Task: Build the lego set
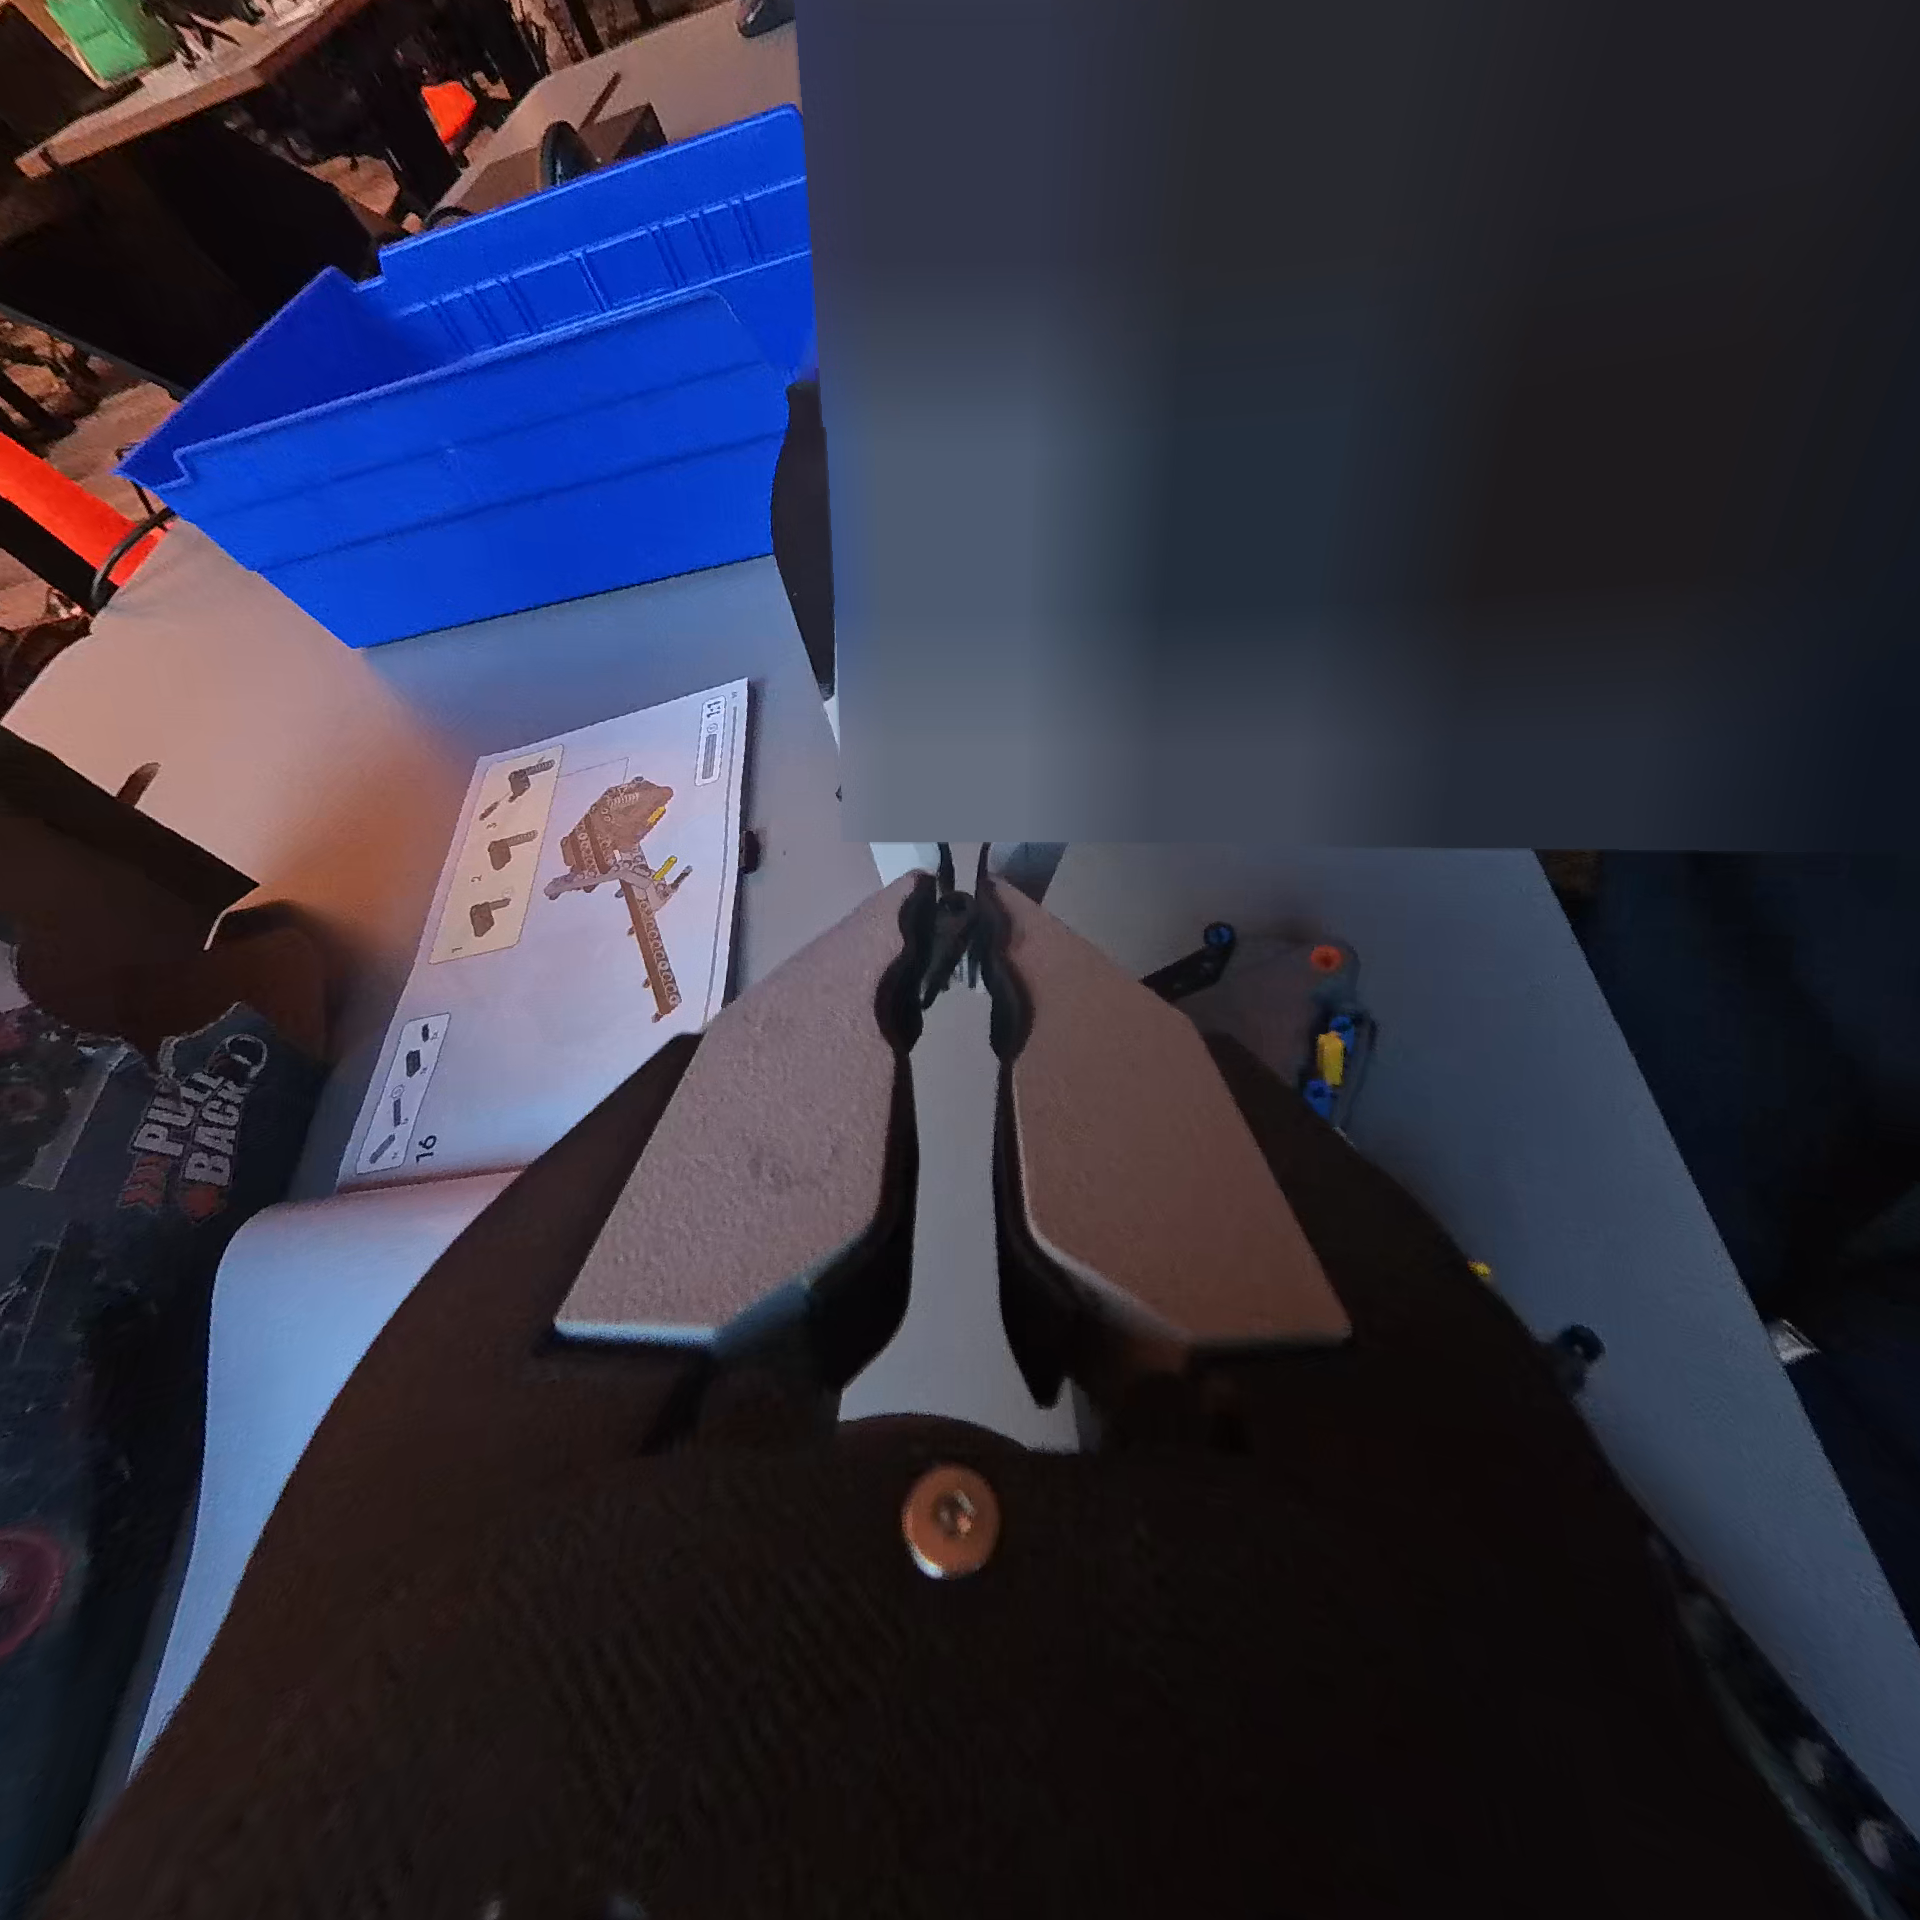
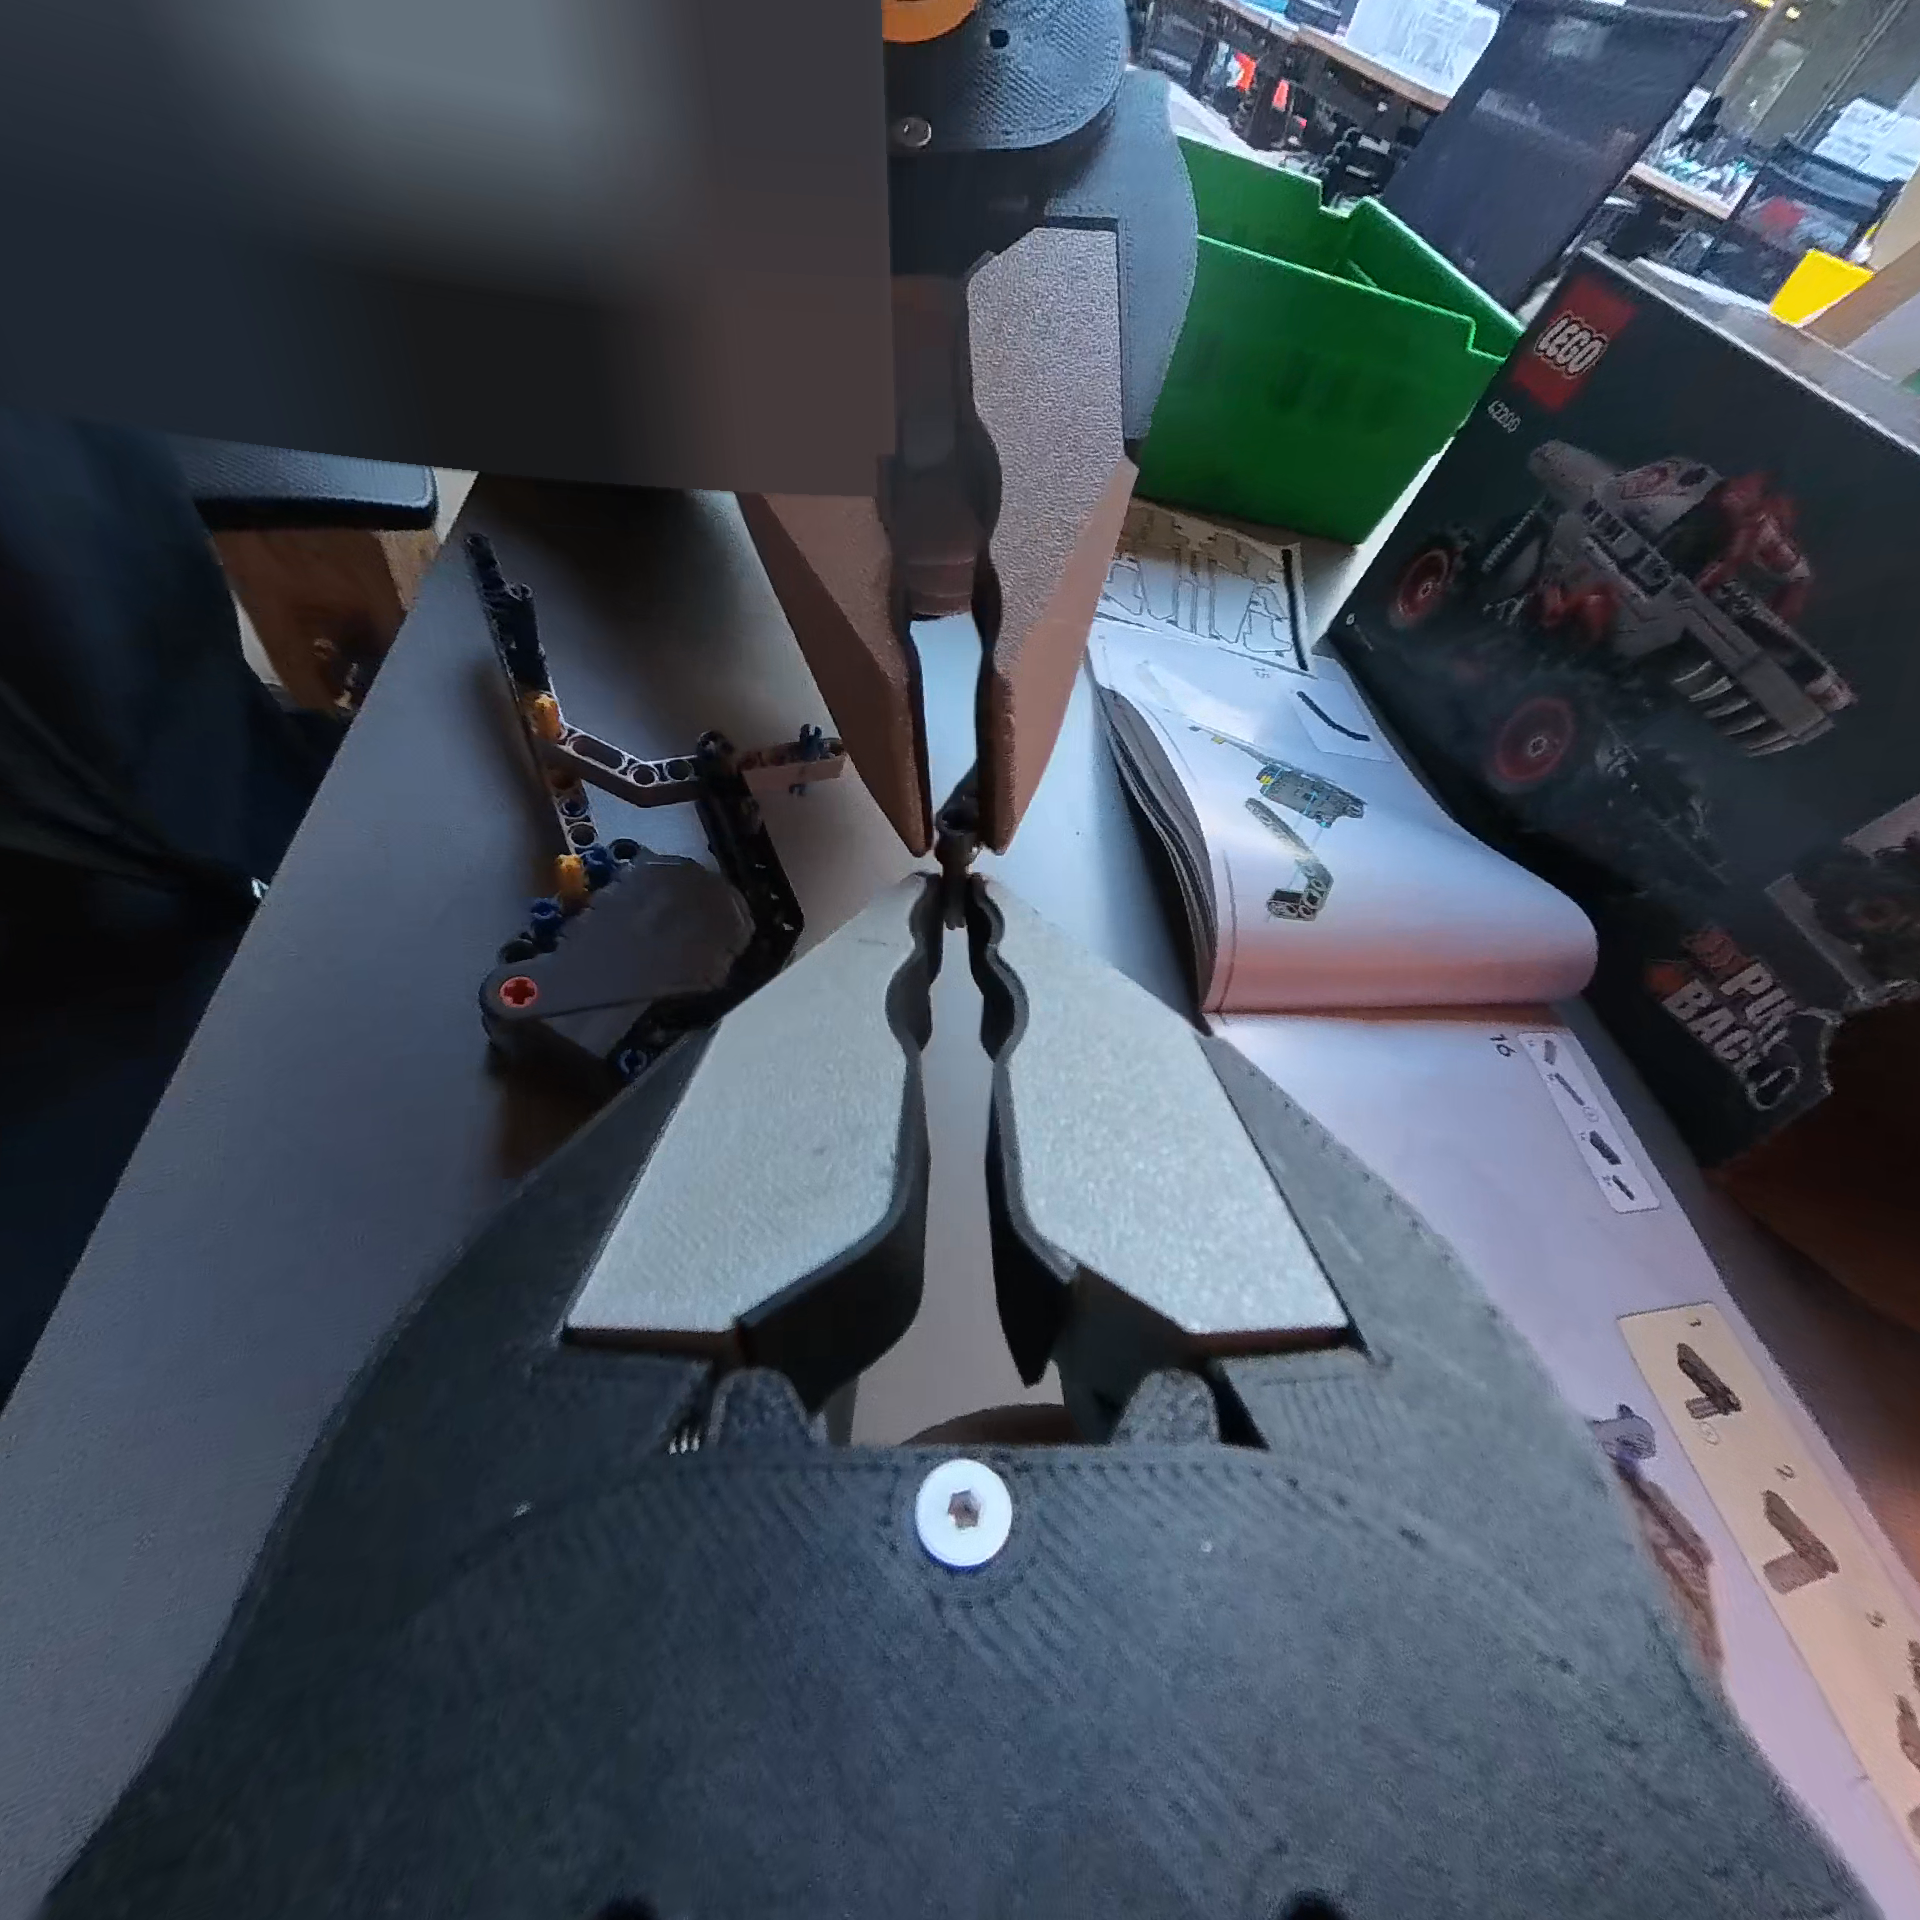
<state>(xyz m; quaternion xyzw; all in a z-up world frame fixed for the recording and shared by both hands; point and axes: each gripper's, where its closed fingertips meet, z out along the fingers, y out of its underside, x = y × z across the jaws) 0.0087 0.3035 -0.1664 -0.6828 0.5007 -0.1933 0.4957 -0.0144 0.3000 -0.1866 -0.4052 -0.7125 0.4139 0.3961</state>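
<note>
Only a small frame (image 2: 634, 873) is built, left of the open book (image 2: 1351, 894). Both grippers, left (image 2: 958, 831) and right (image 2: 951, 902), pinch tiny black pieces (image 2: 954, 842) together; most building remains.

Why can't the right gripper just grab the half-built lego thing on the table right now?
Probably not yet: the right gripper is shut on a small black piece, meeting the left gripper tip to tip. The half-built model lies uncovered off to its left, so nothing blocks it once freed.
</note>
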